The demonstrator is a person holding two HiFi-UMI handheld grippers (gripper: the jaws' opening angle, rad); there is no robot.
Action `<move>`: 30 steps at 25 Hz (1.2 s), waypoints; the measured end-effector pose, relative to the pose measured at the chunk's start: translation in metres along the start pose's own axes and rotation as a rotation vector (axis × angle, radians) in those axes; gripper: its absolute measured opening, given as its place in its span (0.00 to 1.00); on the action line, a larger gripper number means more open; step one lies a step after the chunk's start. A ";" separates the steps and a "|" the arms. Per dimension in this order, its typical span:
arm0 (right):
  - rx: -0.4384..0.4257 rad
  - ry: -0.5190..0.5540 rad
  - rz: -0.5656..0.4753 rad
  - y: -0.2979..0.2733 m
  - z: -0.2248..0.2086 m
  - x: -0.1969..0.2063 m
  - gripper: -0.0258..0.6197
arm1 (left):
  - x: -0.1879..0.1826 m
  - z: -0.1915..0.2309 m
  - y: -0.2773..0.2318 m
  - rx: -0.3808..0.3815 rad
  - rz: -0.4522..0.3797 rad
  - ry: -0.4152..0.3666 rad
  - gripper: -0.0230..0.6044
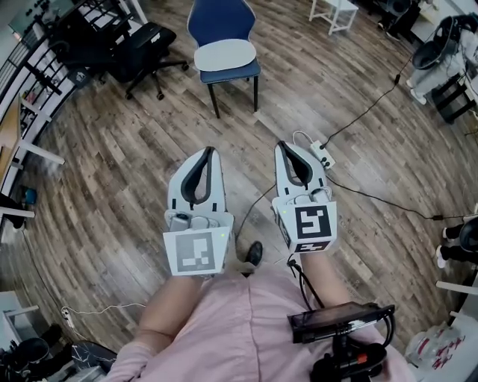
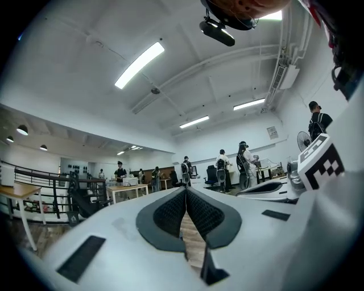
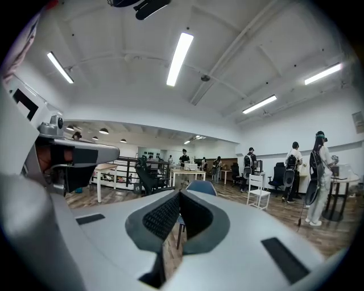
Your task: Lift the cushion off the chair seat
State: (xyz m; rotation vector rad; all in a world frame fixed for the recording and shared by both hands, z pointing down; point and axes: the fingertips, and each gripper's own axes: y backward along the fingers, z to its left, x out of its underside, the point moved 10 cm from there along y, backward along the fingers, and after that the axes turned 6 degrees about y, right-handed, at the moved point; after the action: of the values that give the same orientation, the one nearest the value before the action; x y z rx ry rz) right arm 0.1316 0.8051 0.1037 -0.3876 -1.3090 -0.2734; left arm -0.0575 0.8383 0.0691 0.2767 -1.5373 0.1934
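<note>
A blue chair (image 1: 223, 21) stands on the wooden floor at the top middle of the head view. A pale oval cushion (image 1: 225, 54) lies flat on its seat. Both grippers are held low in front of the person, well short of the chair. My left gripper (image 1: 210, 150) is shut with nothing in it, and my right gripper (image 1: 281, 145) beside it is shut and empty too. In the left gripper view the left gripper (image 2: 185, 190) points level into the room. In the right gripper view the chair's blue back (image 3: 200, 186) shows just beyond the right gripper (image 3: 179, 194).
A black office chair (image 1: 142, 45) stands left of the blue chair beside a dark railing (image 1: 33, 67). A white power strip (image 1: 323, 154) with black cables lies on the floor right of the right gripper. A white stool (image 1: 334, 11) is at the back. Several people (image 2: 245, 162) stand far off.
</note>
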 end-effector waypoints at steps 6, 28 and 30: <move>-0.001 0.002 0.020 -0.037 -0.008 0.003 0.04 | 0.009 0.023 -0.032 -0.014 0.023 0.018 0.06; 0.101 0.038 -0.033 -0.329 -0.054 -0.047 0.26 | 0.008 0.211 -0.281 0.026 -0.014 0.023 0.06; 0.107 0.045 -0.032 -0.340 -0.055 -0.050 0.25 | 0.008 0.219 -0.291 0.027 -0.018 0.028 0.06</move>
State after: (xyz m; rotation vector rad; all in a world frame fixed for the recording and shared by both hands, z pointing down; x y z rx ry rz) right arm 0.0292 0.4729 0.0851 -0.2695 -1.2808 -0.2363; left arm -0.1808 0.4953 0.0639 0.3073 -1.5050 0.2033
